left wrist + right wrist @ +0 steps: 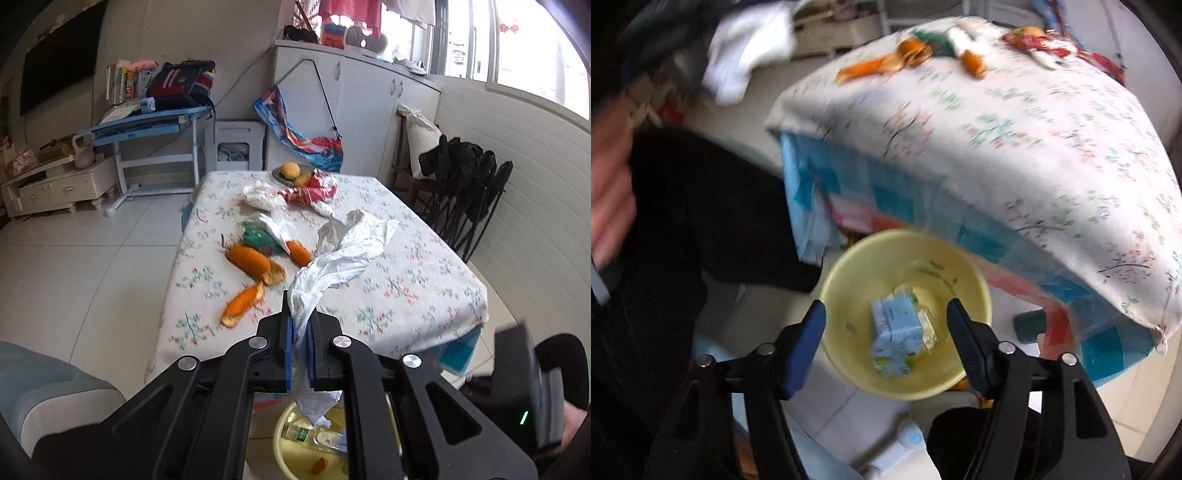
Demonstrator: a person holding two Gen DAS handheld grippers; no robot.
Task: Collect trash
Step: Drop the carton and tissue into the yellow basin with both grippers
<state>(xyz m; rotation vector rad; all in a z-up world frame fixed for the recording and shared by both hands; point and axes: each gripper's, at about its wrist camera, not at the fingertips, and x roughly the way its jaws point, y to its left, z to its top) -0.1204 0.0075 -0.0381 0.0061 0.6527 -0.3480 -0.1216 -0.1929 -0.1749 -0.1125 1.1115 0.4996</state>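
While clamped, tissue (343,254) between left tongs (300,325)

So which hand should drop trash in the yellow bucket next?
Left. The left hand-held gripper is shut on a white tissue, with the yellow bucket below. The right hand-held gripper is open and empty above it.

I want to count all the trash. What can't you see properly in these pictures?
- Yellow bin, left wrist view: mostly hidden behind the left gripper and the white plastic bag its fingers pinch.
- Carton in the bin, right wrist view: motion blur, print unreadable.
- Orange peels, right wrist view: smeared, cannot be counted there.
- Plate at the table's far end: half covered by a red wrapper.
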